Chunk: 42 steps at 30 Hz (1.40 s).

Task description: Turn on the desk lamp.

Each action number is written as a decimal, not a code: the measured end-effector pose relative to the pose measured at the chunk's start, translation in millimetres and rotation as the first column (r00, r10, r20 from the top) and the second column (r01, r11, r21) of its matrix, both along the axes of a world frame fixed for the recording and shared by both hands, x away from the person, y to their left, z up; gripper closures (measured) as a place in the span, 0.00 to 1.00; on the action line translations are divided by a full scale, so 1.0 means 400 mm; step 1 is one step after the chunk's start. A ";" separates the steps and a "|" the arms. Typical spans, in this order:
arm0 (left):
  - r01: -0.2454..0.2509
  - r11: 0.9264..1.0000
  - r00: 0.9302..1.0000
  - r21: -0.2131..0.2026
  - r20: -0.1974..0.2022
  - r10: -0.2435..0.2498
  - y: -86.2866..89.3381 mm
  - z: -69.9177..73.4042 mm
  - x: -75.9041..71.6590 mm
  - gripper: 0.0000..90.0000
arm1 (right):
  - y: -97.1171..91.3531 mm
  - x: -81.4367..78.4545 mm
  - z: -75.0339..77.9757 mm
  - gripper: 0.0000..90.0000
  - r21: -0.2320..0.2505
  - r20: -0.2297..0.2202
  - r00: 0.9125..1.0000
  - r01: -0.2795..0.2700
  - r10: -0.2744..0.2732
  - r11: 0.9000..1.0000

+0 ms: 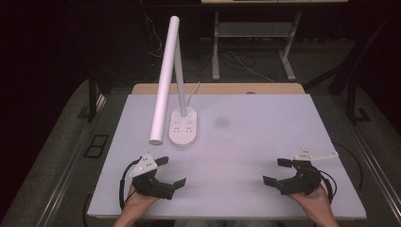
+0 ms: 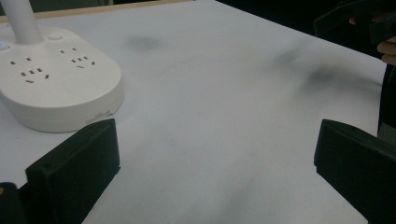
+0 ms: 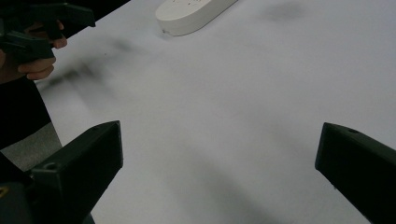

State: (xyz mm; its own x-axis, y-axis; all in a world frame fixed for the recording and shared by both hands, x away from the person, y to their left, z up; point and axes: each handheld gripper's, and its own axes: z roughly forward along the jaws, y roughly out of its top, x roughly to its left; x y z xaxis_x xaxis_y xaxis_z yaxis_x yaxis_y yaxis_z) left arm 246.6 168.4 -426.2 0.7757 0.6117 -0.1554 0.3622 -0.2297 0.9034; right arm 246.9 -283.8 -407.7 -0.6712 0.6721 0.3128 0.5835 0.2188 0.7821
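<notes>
Matte white board covered the table (image 1: pixel 246 142), smooth and faintly smudged with grey, with a strip of pale wood showing along its far edge. Toward the left of the high view stood a white desk lamp (image 1: pixel 166 80): a long cylindrical head sloping down toward the person, a slim stem, and a rounded oblong base (image 1: pixel 184 128) of glossy plastic set with rows of socket holes. A white cord (image 1: pixel 191 93) ran from the base toward the far edge. The left gripper (image 1: pixel 171 171), black and angular with a grey three-cornered plate on top, was held in the left hand (image 1: pixel 137 201) near the table's near-left part, its jaws spread wide and empty, touching nothing. A small dark smudge (image 1: pixel 221 122) marked the board near the middle. The right gripper (image 1: pixel 277 171), held in the right hand (image 1: pixel 312 201) at the near right, likewise had its jaws wide apart and empty. The left gripper view brought the lamp's base (image 2: pixel 56 88) close, showing the socket slots and a small round button, with the base just beyond the left-hand jaw and the other gripper far off at the upper right. The right gripper view showed the rim of the base (image 3: pixel 191 16) well away at the top and the left gripper (image 3: pixel 42 28) at the upper left.
</notes>
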 end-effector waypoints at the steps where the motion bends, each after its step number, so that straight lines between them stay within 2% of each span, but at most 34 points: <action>1: 0.000 1.000 1.000 0.000 0.000 0.000 0.000 0.000 0.000 0.00 | 0.000 0.000 0.000 0.00 0.000 0.000 1.000 0.000 0.000 1.000; 9: -0.004 1.000 1.000 0.000 0.001 0.004 0.001 0.000 0.000 0.00 | 0.019 0.017 0.015 0.00 -0.022 -0.015 1.000 -0.023 0.022 0.999; 42: 0.000 1.000 1.000 -0.001 -0.001 0.000 0.001 -0.001 -0.001 0.00 | 0.122 0.108 0.082 0.00 -0.066 -0.005 0.993 -0.119 0.119 0.991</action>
State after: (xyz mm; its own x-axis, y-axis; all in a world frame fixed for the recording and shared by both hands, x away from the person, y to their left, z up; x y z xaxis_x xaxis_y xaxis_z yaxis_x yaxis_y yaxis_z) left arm 246.2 168.7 -426.4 0.7755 0.6116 -0.1569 0.3628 -0.2284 0.9034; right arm 290.0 -234.9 -374.8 -0.7474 0.6064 0.2715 0.5512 0.3378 0.7629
